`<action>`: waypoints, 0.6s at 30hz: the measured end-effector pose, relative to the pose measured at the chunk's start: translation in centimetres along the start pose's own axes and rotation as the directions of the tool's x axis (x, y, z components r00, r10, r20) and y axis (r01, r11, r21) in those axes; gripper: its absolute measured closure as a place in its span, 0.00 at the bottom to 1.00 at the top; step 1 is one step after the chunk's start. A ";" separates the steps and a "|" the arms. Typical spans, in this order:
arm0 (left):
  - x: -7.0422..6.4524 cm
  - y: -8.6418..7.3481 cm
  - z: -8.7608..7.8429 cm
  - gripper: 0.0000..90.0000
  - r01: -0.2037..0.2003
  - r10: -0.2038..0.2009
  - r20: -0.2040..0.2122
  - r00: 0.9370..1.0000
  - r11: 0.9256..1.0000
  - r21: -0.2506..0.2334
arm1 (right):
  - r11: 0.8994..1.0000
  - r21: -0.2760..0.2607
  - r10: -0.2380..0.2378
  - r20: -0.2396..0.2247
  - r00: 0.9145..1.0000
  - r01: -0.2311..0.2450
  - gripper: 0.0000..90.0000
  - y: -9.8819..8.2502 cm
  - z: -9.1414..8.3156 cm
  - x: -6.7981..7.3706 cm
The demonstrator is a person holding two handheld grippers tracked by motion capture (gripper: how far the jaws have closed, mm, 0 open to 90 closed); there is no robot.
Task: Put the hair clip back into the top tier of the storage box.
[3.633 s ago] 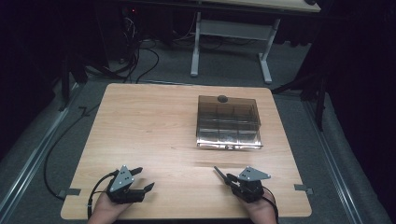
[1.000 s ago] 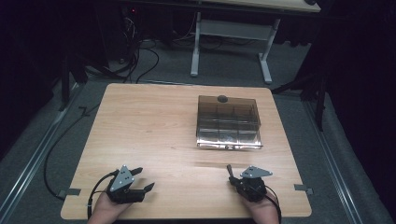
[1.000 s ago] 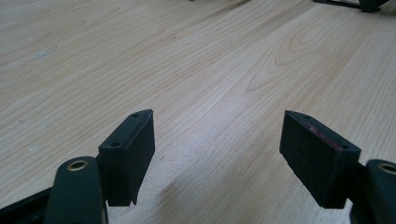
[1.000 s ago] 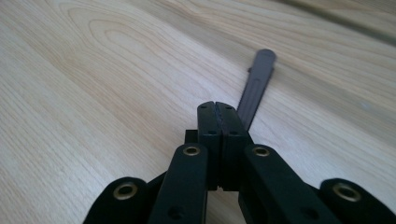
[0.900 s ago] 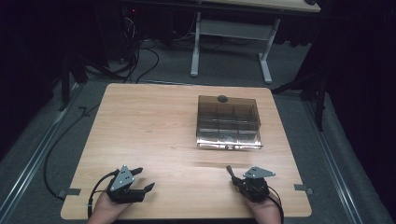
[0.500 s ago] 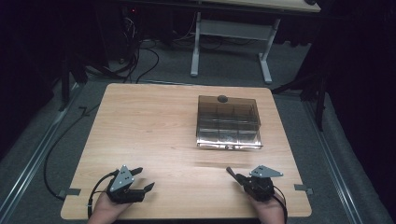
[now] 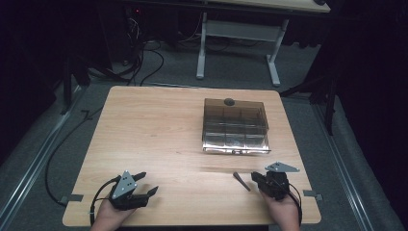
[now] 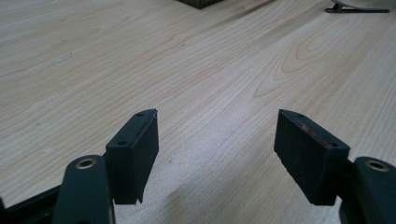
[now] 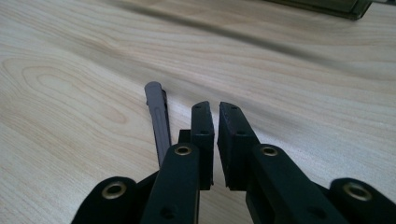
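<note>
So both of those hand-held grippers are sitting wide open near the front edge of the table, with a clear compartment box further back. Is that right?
Not quite. The left gripper is wide open, but the right gripper has its jaws nearly together, with nothing between them, as the right gripper view shows. A thin dark strip lies on the wood just beside it. The clear compartment box does sit further back on the table.

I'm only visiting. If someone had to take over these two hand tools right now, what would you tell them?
Left gripper: jaws wide open, holding nothing, low at the near left of the table.
Right gripper: jaws almost shut with nothing between them, at the near right.
A thin dark strip lies flat on the table just beside the right jaws, not gripped.
The clear box with compartments sits farther back on the right.
Done: nothing is in hand yet.
Left: probably grip the strip and carry it to the box.
</note>
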State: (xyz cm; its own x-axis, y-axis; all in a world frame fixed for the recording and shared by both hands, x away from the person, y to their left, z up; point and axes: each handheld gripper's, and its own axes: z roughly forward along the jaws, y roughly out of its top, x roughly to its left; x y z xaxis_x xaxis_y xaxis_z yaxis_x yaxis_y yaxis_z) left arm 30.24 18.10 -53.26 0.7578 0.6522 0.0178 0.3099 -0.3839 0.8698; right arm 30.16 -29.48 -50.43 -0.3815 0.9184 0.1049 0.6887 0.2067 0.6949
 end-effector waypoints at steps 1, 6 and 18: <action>0.0 0.0 0.0 0.35 0.001 -0.001 0.003 1.000 1.000 0.003 | 1.000 0.010 -0.004 0.002 1.000 0.004 0.94 0.1 0.0 0.0; 0.2 0.0 0.0 0.34 0.012 -0.012 0.002 1.000 1.000 0.008 | 0.997 0.079 0.003 -0.006 1.000 -0.002 0.92 0.4 0.2 -0.1; 0.1 0.1 0.2 0.34 0.001 -0.001 0.010 1.000 1.000 0.016 | 0.980 0.197 -0.028 -0.003 1.000 0.028 0.88 1.8 -0.2 -0.3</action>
State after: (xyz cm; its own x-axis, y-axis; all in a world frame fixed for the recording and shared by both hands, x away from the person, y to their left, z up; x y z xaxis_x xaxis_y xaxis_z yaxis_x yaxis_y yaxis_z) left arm 30.45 18.02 -53.27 0.7632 0.6461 0.0116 0.3199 -0.3934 0.8619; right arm 31.38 -29.50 -49.05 -0.4024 0.9113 0.0870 0.7857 0.2950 0.5438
